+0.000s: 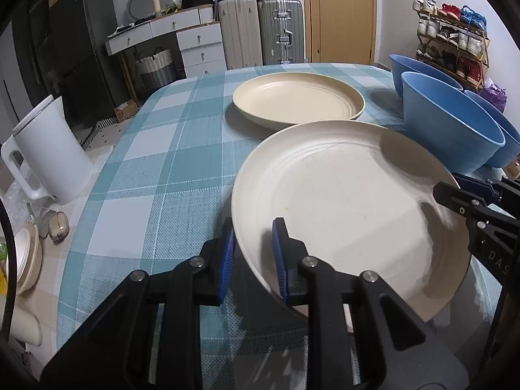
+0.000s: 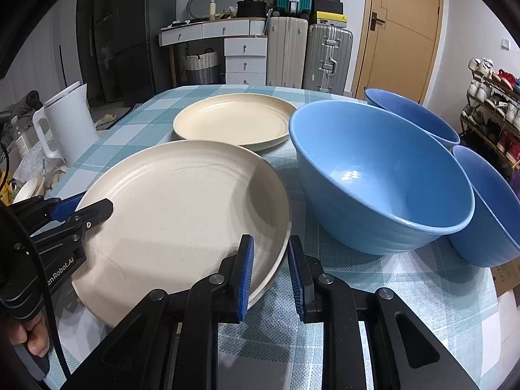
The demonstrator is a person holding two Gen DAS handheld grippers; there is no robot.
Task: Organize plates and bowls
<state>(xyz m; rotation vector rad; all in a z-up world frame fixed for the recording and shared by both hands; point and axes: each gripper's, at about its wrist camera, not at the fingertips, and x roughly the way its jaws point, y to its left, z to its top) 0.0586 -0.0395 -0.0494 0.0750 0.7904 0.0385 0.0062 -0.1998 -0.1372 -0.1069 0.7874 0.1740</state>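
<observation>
A cream plate (image 1: 344,201) is held above the checked tablecloth (image 1: 156,169) by both grippers. My left gripper (image 1: 253,253) straddles its left rim, blue pads on either side. My right gripper (image 2: 268,266) straddles its right rim (image 2: 279,260); the plate also shows in the right wrist view (image 2: 182,214). A second cream plate (image 1: 297,99) lies further back on the table, also in the right wrist view (image 2: 232,120). Three blue bowls stand at the right: a near one (image 2: 380,175), a far one (image 2: 409,113) and one at the edge (image 2: 490,208).
A white kettle (image 1: 52,149) stands off the table's left edge, with small dishes (image 1: 27,260) below it. Suitcases (image 1: 260,32), drawers, a door and a shoe rack (image 1: 451,39) are behind the table.
</observation>
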